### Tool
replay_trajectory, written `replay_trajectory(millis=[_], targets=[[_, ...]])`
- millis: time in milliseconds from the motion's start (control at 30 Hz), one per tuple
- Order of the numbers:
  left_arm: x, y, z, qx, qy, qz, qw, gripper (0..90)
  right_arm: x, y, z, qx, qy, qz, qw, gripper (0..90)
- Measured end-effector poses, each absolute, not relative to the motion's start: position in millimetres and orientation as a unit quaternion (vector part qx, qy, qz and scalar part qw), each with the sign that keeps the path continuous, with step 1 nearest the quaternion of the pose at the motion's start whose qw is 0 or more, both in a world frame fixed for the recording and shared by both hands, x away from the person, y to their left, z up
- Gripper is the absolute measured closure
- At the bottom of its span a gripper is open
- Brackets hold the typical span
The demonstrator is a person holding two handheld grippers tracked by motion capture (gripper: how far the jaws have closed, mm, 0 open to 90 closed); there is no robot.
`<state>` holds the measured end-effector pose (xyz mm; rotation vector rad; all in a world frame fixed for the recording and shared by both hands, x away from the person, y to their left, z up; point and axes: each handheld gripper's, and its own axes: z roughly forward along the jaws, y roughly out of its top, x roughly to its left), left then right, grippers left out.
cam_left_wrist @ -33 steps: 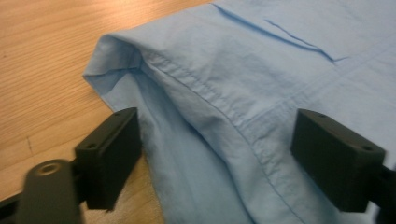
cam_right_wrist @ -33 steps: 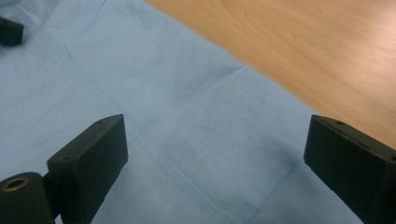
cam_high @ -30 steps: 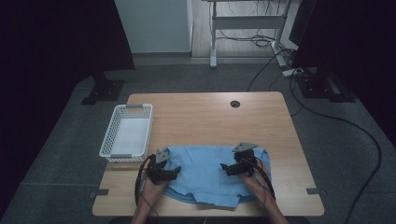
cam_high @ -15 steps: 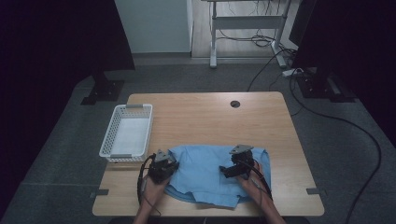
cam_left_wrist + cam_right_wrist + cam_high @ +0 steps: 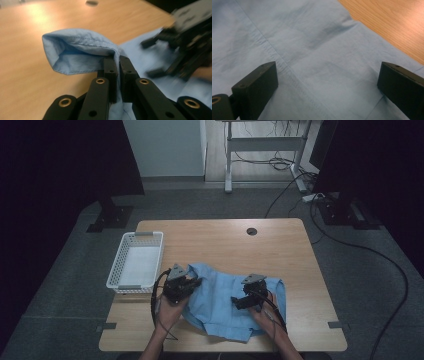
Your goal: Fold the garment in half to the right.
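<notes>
A light blue shirt (image 5: 225,306) lies crumpled on the near part of the wooden table (image 5: 225,242). My left gripper (image 5: 196,282) is at the shirt's left edge, shut on a fold of it. In the left gripper view its jaws (image 5: 117,61) pinch the cloth, and a hemmed sleeve end (image 5: 75,53) hangs open above the tabletop. My right gripper (image 5: 236,302) hovers over the right half of the shirt. In the right gripper view that gripper (image 5: 327,80) stands wide open over the flat blue cloth (image 5: 312,37) and a seam, with nothing pressed between the pads.
A white mesh basket (image 5: 135,262) stands at the table's left edge, just left of my left gripper. A round cable hole (image 5: 251,231) sits in the far middle of the table. Bare wood (image 5: 392,22) borders the shirt. Dark floor and cables surround the table.
My left gripper closed on the shirt's left edge and has lifted it off the table. The right gripper has stayed over the shirt, still open.
</notes>
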<state>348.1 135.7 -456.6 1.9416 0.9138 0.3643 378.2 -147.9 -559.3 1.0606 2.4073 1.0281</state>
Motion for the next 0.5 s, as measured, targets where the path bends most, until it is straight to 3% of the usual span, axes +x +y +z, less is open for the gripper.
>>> replay_trajectory(millis=[200, 500], targets=[[346.1, 107.9, -421.4, 0.796, 0.330, 0.153, 0.483, 85.7, 382.3, -136.3, -559.2, 0.365, 0.844, 0.361, 0.155, 3.1], [347.3, 70.0, -410.8, 0.815, 0.293, 0.158, 0.474, 85.8, 387.0, -113.0, -558.8, 0.351, 0.850, 0.363, 0.148, 3.2]])
